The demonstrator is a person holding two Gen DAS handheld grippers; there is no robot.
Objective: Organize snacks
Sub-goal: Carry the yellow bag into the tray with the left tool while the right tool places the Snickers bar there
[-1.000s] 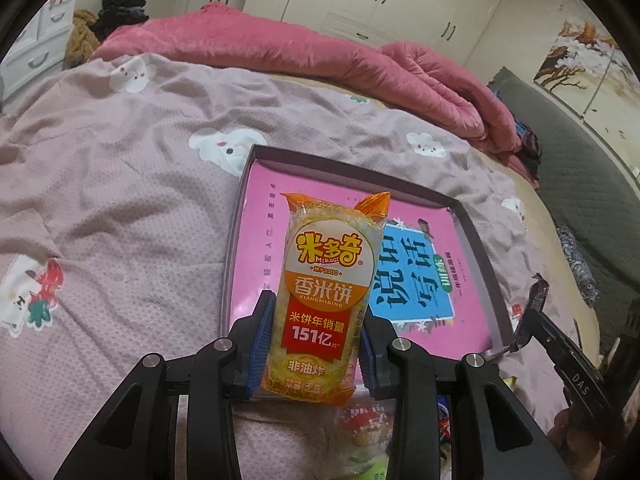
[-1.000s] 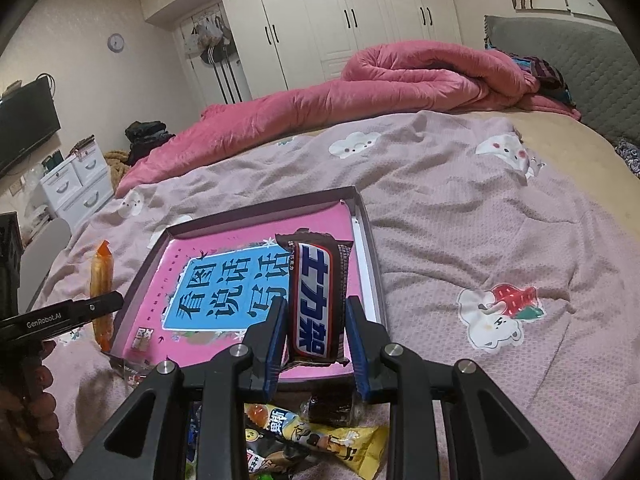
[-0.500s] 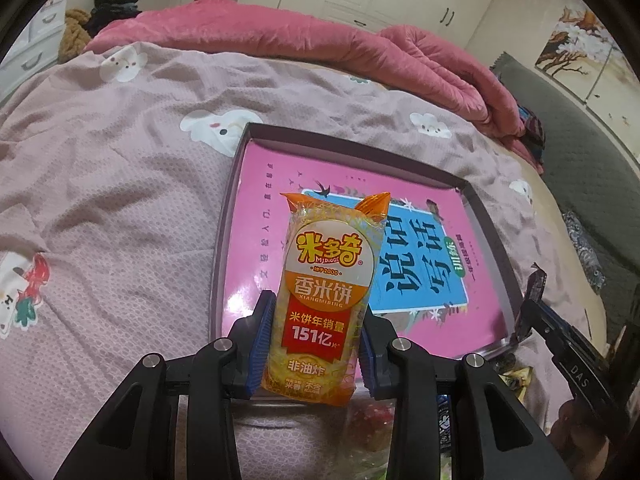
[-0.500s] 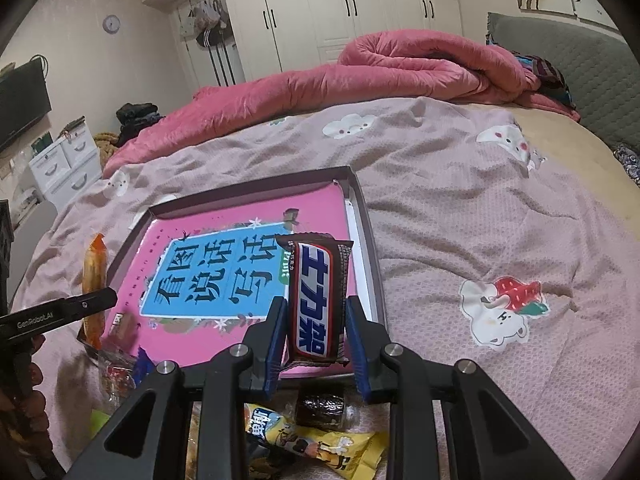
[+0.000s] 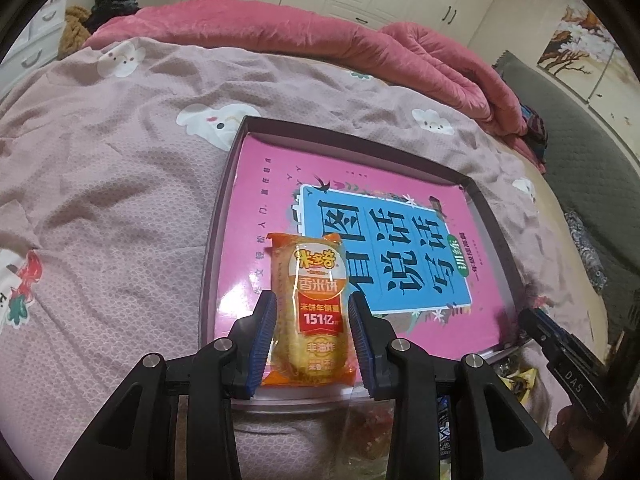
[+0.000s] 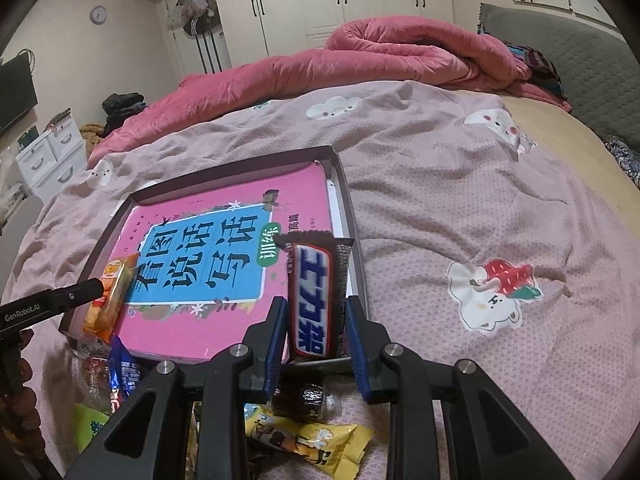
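Both tongs nearer tray point(image 5: 224, 216), left tongs point(image 5: 312, 320) clamping rice cracker pack point(image 5: 310, 308), right tongs point(image 6: 316, 320) clamping chocolate bar point(image 6: 314, 300)

A bedroom under warm indoor light. A wide bed point(image 6: 460, 184) fills the foreground, covered by a dusty-pink sheet printed with small white cartoon animals. A rumpled pink duvet point(image 6: 360, 56) lies heaped along its far side. Behind it stands a row of white wardrobes point(image 6: 340, 4) with dark handles. A grey padded headboard point(image 6: 560, 48) rises at right. A white chest of drawers point(image 6: 52, 156) sits at left, below what seems a dark television point(image 6: 16, 92). A round clock point(image 6: 98, 14) hangs on the cream wall, a tree painting point(image 5: 576, 46) on another.
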